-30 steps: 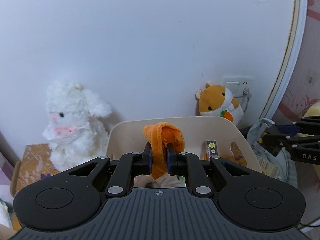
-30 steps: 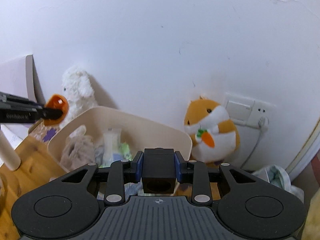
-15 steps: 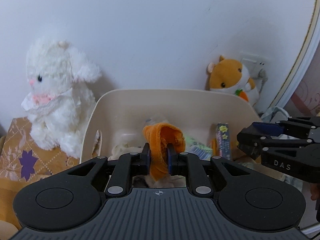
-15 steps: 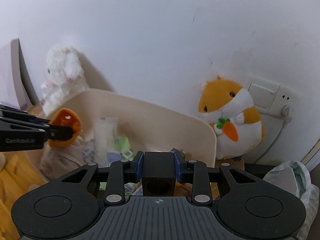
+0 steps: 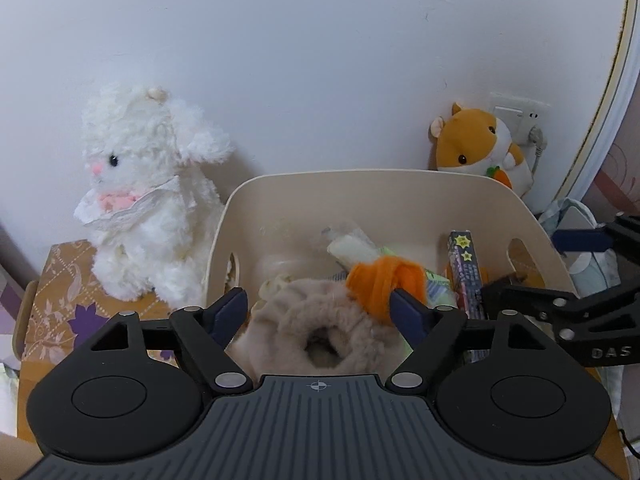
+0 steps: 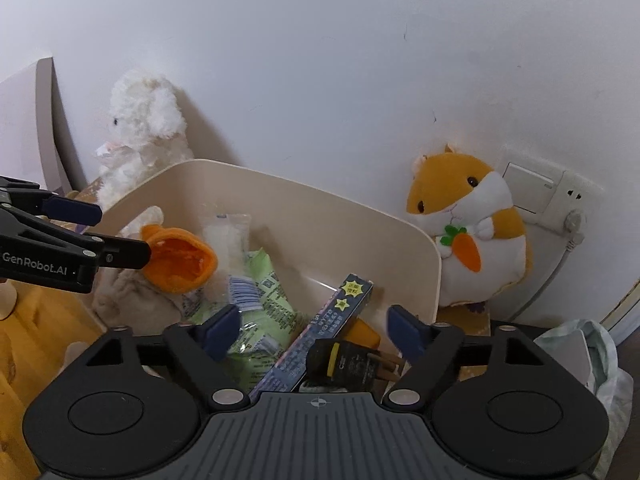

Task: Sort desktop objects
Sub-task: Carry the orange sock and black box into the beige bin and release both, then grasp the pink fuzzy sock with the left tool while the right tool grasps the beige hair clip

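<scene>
A cream bin (image 5: 360, 184) (image 6: 420, 240) holds several things. My left gripper (image 5: 318, 306) is open over the bin; the orange plush piece (image 5: 384, 282) (image 6: 180, 264) rests against its right finger, above a beige fluffy ring (image 5: 320, 332). My right gripper (image 6: 314, 326) is open over the bin's right side; the black charger plug (image 6: 352, 362) lies just below it, next to a dark star-printed box (image 6: 328, 328) (image 5: 464, 272). Green packets (image 6: 268, 292) lie in the middle.
A white plush rabbit (image 5: 140, 184) (image 6: 144, 132) sits on a patterned box (image 5: 68, 292) left of the bin. An orange hamster plush (image 6: 468, 228) (image 5: 476, 148) sits by a wall socket (image 6: 560, 196). A plastic bag (image 6: 584, 348) lies at the right.
Both grippers moved down over the bin and opened. The left let go of the orange plush piece; the right let go of the black plug, which now lies in the bin.
</scene>
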Action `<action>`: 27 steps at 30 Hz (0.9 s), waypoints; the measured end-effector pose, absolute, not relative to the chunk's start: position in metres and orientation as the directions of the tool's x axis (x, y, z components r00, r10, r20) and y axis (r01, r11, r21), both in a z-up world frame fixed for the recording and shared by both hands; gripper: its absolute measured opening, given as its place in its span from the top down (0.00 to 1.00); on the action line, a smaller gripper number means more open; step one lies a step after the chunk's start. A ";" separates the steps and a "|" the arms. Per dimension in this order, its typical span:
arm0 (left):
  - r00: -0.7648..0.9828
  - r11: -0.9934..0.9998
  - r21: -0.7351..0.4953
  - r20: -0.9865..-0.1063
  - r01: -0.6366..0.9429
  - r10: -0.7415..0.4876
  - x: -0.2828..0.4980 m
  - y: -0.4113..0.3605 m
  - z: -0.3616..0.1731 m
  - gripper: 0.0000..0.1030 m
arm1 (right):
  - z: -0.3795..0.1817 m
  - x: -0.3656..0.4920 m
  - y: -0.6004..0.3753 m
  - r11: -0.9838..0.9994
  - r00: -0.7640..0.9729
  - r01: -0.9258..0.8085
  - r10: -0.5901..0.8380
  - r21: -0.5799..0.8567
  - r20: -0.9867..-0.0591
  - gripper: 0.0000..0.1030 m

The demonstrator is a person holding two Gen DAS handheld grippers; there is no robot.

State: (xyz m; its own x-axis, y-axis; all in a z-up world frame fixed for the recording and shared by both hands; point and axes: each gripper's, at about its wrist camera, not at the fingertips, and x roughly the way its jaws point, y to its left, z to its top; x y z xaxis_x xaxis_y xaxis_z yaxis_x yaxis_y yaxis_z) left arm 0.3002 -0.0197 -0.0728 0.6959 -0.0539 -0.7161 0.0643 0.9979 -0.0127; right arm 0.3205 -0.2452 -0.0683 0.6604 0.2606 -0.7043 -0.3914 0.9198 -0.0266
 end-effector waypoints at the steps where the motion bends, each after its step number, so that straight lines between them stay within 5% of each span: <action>1: 0.695 0.998 -0.012 -0.717 0.065 -0.054 0.297 -0.019 -0.071 0.22 | -0.066 0.316 -0.246 0.920 0.667 -0.390 0.260 -0.030 -0.698 0.05; 9: 0.685 0.998 -0.020 -0.726 0.055 -0.053 0.267 -0.010 -0.066 0.22 | -0.061 0.271 -0.250 0.923 0.684 -0.383 0.266 -0.025 -0.679 0.00; 27: 0.521 0.993 -0.027 -0.850 0.114 -0.083 0.208 -0.003 -0.117 0.21 | -0.121 0.193 -0.236 0.860 0.540 -0.505 0.250 -0.072 -0.804 0.00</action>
State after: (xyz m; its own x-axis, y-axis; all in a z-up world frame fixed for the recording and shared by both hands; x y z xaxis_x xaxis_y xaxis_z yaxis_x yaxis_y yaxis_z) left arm 0.2077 -0.0027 -0.1171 0.5208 -0.0828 -0.8497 0.1139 0.9931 -0.0269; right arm 0.1926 -0.2357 -0.1210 0.5397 0.2496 -0.8040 -0.5046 0.8604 -0.0716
